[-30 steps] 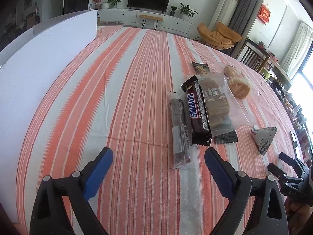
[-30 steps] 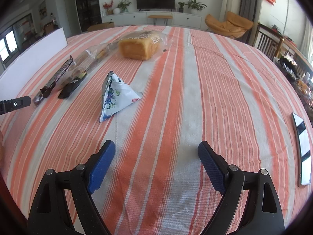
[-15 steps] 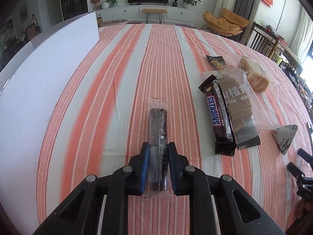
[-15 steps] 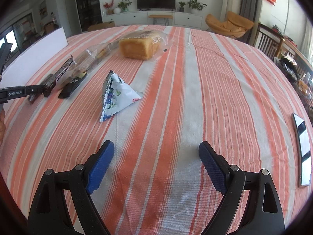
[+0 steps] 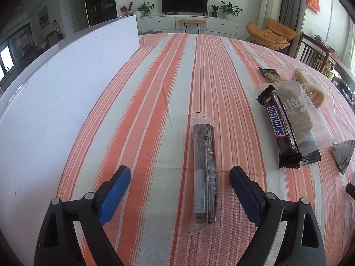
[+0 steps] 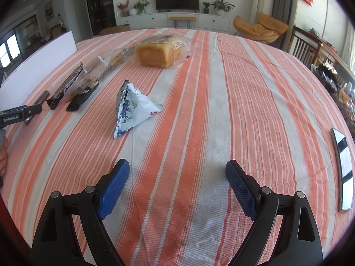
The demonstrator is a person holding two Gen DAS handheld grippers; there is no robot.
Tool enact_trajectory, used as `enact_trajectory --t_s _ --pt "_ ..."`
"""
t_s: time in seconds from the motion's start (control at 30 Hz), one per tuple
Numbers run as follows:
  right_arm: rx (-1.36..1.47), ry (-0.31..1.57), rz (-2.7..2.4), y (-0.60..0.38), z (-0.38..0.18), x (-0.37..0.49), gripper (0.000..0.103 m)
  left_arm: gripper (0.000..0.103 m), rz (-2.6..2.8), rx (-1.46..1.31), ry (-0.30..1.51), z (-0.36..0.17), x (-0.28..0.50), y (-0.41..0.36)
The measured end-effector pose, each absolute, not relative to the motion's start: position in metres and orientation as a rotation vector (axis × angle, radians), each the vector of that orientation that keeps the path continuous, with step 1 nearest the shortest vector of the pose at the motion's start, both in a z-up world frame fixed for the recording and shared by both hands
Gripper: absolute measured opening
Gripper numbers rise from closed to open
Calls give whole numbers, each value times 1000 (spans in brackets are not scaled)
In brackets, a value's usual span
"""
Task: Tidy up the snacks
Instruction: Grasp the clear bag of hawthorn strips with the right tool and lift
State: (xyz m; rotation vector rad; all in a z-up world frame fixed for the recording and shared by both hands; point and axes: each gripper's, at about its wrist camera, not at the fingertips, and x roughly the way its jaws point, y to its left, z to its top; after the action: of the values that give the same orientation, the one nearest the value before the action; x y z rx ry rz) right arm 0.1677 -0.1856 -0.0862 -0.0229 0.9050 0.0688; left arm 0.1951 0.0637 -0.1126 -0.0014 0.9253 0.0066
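My left gripper is open. A long dark biscuit pack in clear wrap lies flat on the striped cloth between its fingers, untouched. To the right lie a Snickers bar, a clear bag of brown cakes, a small dark packet and bagged bread. My right gripper is open and empty over bare cloth. A white-and-blue pyramid snack bag sits ahead of it to the left; the bread loaf lies farther back.
A white board stands along the table's left side. A phone or mirror-like slab lies near the right edge. Chairs stand beyond the table on the right. The left gripper's tip shows at the left of the right wrist view.
The left gripper was shut on the dark biscuit pack half a second ago, having shifted it left away from the Snickers; it has now opened and let go. The right gripper has stayed put.
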Motion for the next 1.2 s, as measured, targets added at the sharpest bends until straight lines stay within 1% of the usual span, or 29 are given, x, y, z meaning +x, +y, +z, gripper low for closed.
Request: enact_trajectory --t_s 0.17,0.3,0.37,0.4,0.47,0.53,0.67,0.77,0.87,0.9,0.93,0.97,1.03,1.07,1.1,1.13,1.2 --pt "-45 902 113 -179 -85 165 90 103 8 -4 943 -114 201 66" --pt "-65 898 174 -160 -77 177 89 103 9 -4 942 -114 200 64" --pt "-144 886 198 -146 -72 191 89 103 8 -4 942 -113 200 64" --pt "-203 894 194 -140 -73 201 87 103 8 -4 942 -113 200 64" --pt "-277 920 123 -138 -79 227 87 103 8 -5 942 -113 200 64" --pt "-244 898 56 -147 -73 246 84 103 8 -5 942 -113 201 64" --pt "-88 854 145 -131 -29 255 84 103 9 -4 942 -114 200 64" --pt "-41 908 267 -95 -18 269 84 103 10 -5 942 -113 200 64" --pt "-77 1027 271 -61 -38 300 83 103 9 -5 942 -113 200 64" --pt "-79 1056 269 -54 -46 311 70 103 9 -5 942 -113 200 64" --pt "-65 1092 279 -48 -54 321 48 103 9 -5 942 -113 200 64" --pt "-19 1112 305 -44 -59 329 47 103 10 -5 942 -113 200 64" --pt "16 1153 289 -36 -65 340 56 103 9 -6 941 -113 200 64" --pt "18 1154 283 -32 -64 342 58 103 9 -6 941 -113 201 64" --pt "14 1156 288 -29 -64 342 57 103 9 -6 941 -113 201 63" --pt "11 1157 304 -26 -63 341 46 103 9 -6 941 -113 201 64" --pt "2 1159 330 -25 -57 336 36 103 9 -6 941 -113 201 63"
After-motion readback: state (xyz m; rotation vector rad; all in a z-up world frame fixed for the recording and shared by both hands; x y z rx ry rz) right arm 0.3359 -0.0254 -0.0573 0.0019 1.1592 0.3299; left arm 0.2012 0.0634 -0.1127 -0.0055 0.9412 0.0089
